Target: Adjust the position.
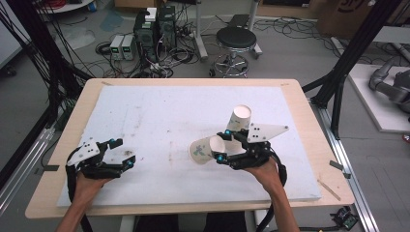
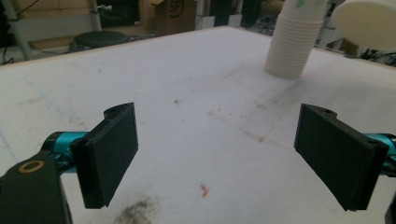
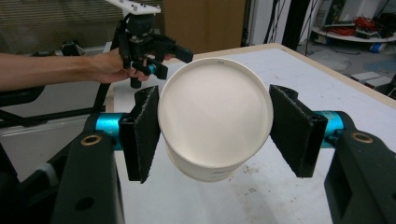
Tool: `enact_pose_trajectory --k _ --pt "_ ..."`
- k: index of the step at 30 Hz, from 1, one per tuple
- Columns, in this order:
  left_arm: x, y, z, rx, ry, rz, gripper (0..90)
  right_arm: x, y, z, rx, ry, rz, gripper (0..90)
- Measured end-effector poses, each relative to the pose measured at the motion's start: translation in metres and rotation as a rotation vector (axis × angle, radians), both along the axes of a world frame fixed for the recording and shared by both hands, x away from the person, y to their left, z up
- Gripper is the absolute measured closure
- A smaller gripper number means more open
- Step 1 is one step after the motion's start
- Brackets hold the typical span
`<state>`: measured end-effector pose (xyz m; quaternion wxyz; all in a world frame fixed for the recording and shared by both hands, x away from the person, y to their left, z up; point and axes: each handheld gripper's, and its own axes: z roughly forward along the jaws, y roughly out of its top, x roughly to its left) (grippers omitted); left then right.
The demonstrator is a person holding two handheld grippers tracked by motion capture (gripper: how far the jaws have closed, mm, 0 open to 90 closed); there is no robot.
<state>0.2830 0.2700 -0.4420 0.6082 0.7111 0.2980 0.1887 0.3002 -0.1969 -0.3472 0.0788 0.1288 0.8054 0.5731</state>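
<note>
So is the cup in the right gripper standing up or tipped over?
Tipped over. The right gripper holds the paper cup on its side, its round bottom facing that gripper's camera; in the high view its mouth points left.

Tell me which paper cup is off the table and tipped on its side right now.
The single cup clamped in the right gripper, held sideways with its mouth facing left. The other cups form an upside-down stack standing on the white board behind it.
</note>
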Motion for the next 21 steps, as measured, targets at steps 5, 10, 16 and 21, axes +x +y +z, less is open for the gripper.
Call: enact_pose_trajectory --k 5,10,16,21 --pt "0.005 -0.002 0.022 -0.013 -0.010 -0.129 13.6 0.003 0.004 0.002 0.003 0.005 0.024 37.7" --pt "0.008 -0.009 0.039 -0.002 -0.035 -0.210 13.6 0.004 0.006 0.003 0.002 0.006 0.042 37.7" --pt "0.010 -0.031 0.048 0.013 -0.039 -0.293 13.6 0.006 0.008 0.004 0.010 0.011 0.058 37.7" --pt "0.013 -0.066 0.054 0.003 -0.051 -0.422 13.5 0.006 0.011 0.005 0.016 0.010 0.080 37.7"
